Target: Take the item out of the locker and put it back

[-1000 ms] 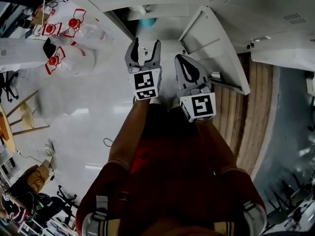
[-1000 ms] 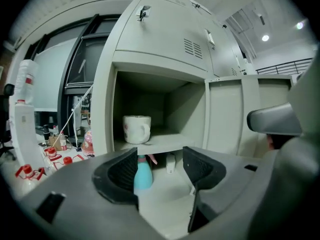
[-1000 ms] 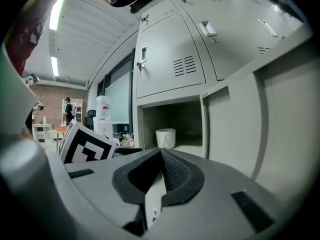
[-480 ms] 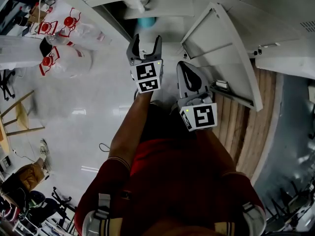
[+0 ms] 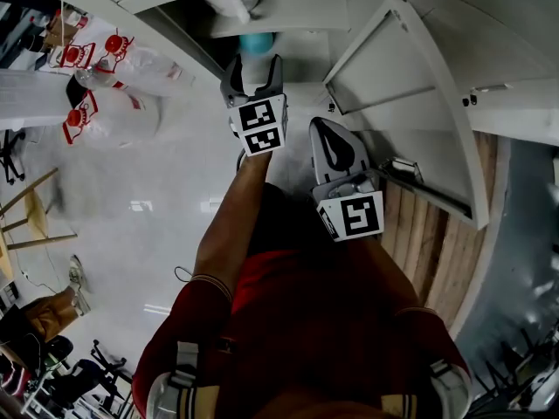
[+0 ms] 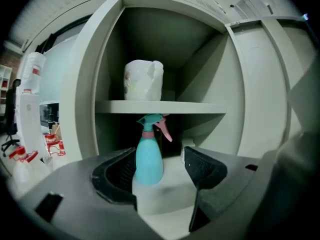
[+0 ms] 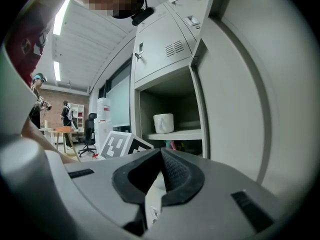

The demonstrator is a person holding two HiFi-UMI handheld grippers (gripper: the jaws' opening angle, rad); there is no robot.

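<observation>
Inside the open locker, one teal spray bottle stands on the floor of the lower of two compartments. Above it, a single shelf carries one white roll. The left gripper, jaws spread and empty, faces the bottle from the opening, with free space on either side up to the locker walls. The one door hangs wide open at right. Beside its edge, the right gripper has its jaws pressed together on nothing.

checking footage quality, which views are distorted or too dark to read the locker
Left gripper view: fisheye bows the locker frame, but the spray bottle is sharp and lit. Right gripper view: same bowing, black corners, ceiling light glare. Head view: dim, locker interior shadowed.
</observation>
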